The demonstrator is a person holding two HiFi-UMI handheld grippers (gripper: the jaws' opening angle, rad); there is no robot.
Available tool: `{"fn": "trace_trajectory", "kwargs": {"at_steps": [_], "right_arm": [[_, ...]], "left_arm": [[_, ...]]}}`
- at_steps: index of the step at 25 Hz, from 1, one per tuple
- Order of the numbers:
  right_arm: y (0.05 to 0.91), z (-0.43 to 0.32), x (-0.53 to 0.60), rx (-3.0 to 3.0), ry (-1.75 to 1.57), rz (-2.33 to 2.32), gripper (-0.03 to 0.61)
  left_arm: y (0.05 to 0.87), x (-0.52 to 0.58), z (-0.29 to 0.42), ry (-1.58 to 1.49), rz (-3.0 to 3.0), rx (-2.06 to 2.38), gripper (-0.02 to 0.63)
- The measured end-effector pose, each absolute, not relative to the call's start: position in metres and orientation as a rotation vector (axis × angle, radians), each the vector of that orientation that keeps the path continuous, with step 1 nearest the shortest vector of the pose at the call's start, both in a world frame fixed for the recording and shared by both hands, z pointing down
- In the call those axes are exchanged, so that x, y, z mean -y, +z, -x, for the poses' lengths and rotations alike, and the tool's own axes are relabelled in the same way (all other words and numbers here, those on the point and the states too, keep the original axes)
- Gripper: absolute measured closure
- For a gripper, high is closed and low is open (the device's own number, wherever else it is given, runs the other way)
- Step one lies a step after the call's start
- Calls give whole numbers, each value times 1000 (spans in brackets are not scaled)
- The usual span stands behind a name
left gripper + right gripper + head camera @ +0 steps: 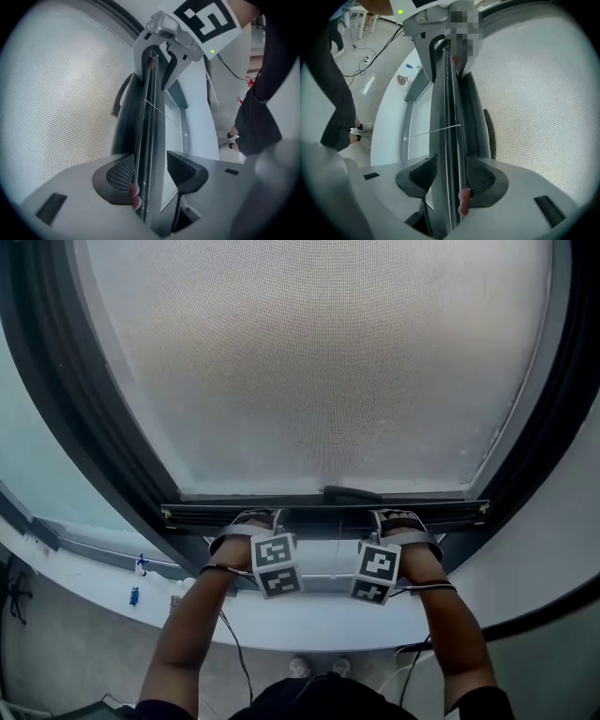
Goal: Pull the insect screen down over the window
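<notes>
The grey mesh insect screen [319,362] covers most of the window, and its dark bottom bar [323,513] hangs a little above the sill. A dark pull handle [352,494] sits mid-bar. My left gripper [255,518] straddles the bar left of centre and my right gripper [398,518] straddles it right of centre. In the left gripper view the bar [147,140] runs between the pads of the left gripper [150,171], with the right gripper [161,51] farther along. In the right gripper view the right gripper [451,176] holds the bar [450,122] the same way.
A dark window frame [84,399] borders the screen on both sides. A white sill [309,620] lies just under the bar, with small blue items [139,565] on its left part. Cables [234,643] hang from the grippers. The person's shoes [319,667] stand below.
</notes>
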State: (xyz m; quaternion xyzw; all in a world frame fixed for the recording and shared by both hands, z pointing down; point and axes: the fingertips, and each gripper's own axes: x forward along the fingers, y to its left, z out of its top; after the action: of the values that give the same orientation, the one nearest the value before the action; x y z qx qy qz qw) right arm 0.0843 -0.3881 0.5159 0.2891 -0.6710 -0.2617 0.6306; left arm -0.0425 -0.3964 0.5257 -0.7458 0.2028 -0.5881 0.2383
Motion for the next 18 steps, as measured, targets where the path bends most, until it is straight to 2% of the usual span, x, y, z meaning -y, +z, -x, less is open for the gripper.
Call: {"fn": "trace_trajectory", "kwargs": {"at_steps": [18], "right_arm": [[547, -79, 386, 1583, -548, -657, 385]], "left_arm": [[559, 391, 43, -1643, 2095, -540, 402]]}}
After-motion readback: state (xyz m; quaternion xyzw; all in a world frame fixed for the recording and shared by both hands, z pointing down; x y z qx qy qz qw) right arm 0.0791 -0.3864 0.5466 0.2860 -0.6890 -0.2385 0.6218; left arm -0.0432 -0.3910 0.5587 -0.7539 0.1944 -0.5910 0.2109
